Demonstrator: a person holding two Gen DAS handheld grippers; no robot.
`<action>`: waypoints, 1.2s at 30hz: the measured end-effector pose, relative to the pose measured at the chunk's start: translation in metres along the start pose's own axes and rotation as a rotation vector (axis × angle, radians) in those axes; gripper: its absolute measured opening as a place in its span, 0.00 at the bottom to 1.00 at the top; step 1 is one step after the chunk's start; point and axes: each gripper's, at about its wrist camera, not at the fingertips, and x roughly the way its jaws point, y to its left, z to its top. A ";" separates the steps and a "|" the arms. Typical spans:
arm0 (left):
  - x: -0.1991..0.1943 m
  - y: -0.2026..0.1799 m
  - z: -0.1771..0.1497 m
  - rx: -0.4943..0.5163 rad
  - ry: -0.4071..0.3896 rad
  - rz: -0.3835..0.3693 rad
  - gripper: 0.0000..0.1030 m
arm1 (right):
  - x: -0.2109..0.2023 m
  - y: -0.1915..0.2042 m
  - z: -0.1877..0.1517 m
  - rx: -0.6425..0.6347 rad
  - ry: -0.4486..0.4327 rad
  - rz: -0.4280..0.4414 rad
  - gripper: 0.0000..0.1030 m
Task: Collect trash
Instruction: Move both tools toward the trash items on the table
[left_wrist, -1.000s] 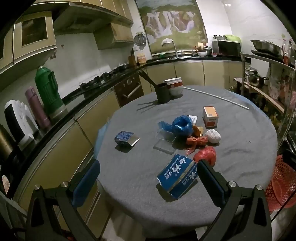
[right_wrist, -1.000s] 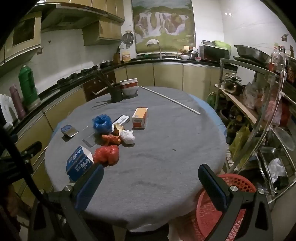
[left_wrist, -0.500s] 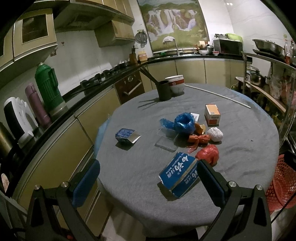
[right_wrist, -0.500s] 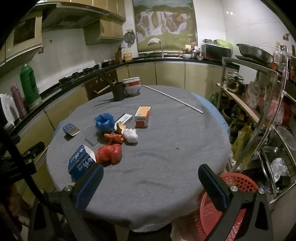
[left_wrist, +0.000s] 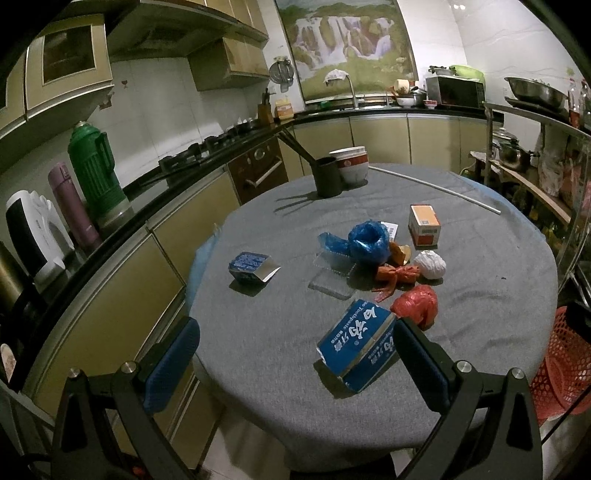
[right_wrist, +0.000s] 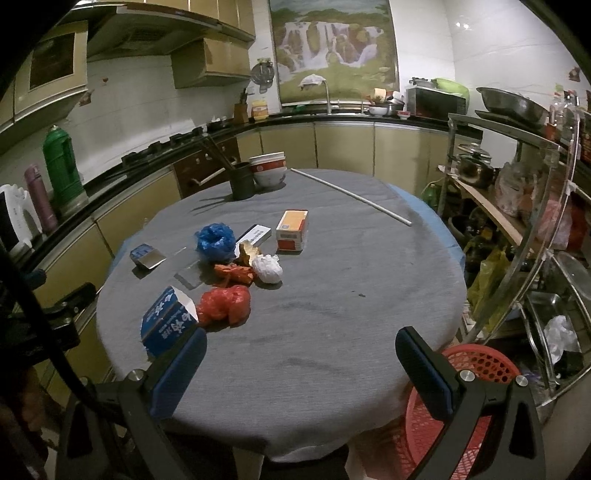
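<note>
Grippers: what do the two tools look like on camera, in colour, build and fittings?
Both match: the left gripper and right gripper have matte black angular frames, silver round-head bolts and blue rectangular pads on the fingers. A black cable crosses the right view. No markings show.

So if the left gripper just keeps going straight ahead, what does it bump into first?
Probably the blue toothpaste box, lying nearest between the open left gripper's fingers on the grey table. Depth is hard to judge; it might pass above.

Matt grey cloth covers the table (left_wrist: 480, 295); the basket (right_wrist: 476, 369) is red plastic mesh.
</note>
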 end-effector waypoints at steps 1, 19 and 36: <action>0.000 0.000 0.000 0.001 0.001 0.001 1.00 | 0.000 0.000 0.000 -0.001 0.000 0.001 1.00; 0.009 0.004 -0.002 -0.008 0.019 -0.001 1.00 | 0.007 0.007 -0.001 -0.006 0.010 0.022 1.00; 0.065 0.002 -0.019 0.000 0.149 -0.229 1.00 | 0.071 0.007 0.015 0.056 0.104 0.162 0.96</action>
